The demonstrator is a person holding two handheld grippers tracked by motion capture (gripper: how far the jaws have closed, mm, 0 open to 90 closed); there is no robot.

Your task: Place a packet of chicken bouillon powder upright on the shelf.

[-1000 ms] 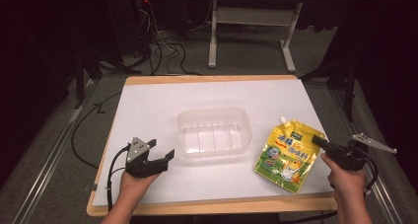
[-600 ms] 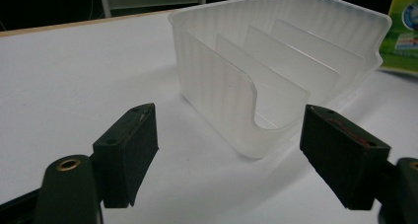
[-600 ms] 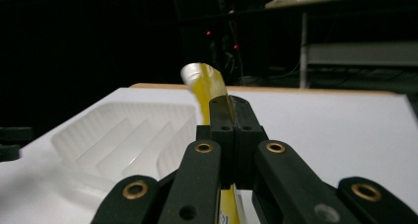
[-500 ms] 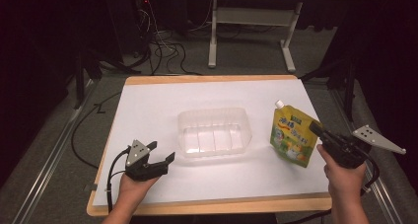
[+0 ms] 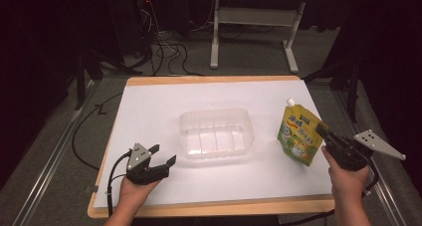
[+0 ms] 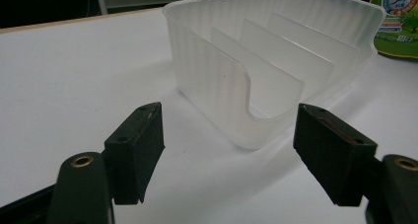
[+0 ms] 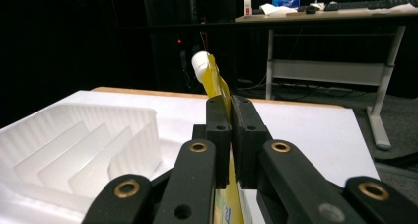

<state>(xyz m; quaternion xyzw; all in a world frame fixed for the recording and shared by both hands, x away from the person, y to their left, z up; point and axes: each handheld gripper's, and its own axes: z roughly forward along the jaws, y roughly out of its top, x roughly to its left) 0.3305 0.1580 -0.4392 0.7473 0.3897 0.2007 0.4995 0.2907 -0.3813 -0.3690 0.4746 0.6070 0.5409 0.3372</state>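
The pouch (image 5: 298,134) hangs upright in my right gripper (image 5: 323,135), lifted off the white sheet (image 5: 159,111) at the table's right side, its white cap (image 5: 290,102) on top and its green-and-yellow face turned toward the tray (image 5: 217,133); in the right gripper view my two black jaws are pressed flat together on the pouch's yellow edge (image 7: 227,179), with the cap (image 7: 201,64) rising above them; the pouch stands just beside the tray's right end, apart from it; the tray is clear plastic, ribbed, with upright dividers inside, sitting near the middle of the sheet; my left gripper (image 5: 161,156) rests low at the tray's near left corner, not touching it; its jaws have just been closing a little, yet in the left gripper view they stand wide apart with nothing between them but bare sheet, the tray's rounded corner (image 6: 246,115) just beyond; a corner of the pouch (image 6: 399,17) shows past the tray's far end; behind the table (image 5: 209,79) lie dark floor, cables (image 5: 164,61) and a desk frame (image 5: 251,27).
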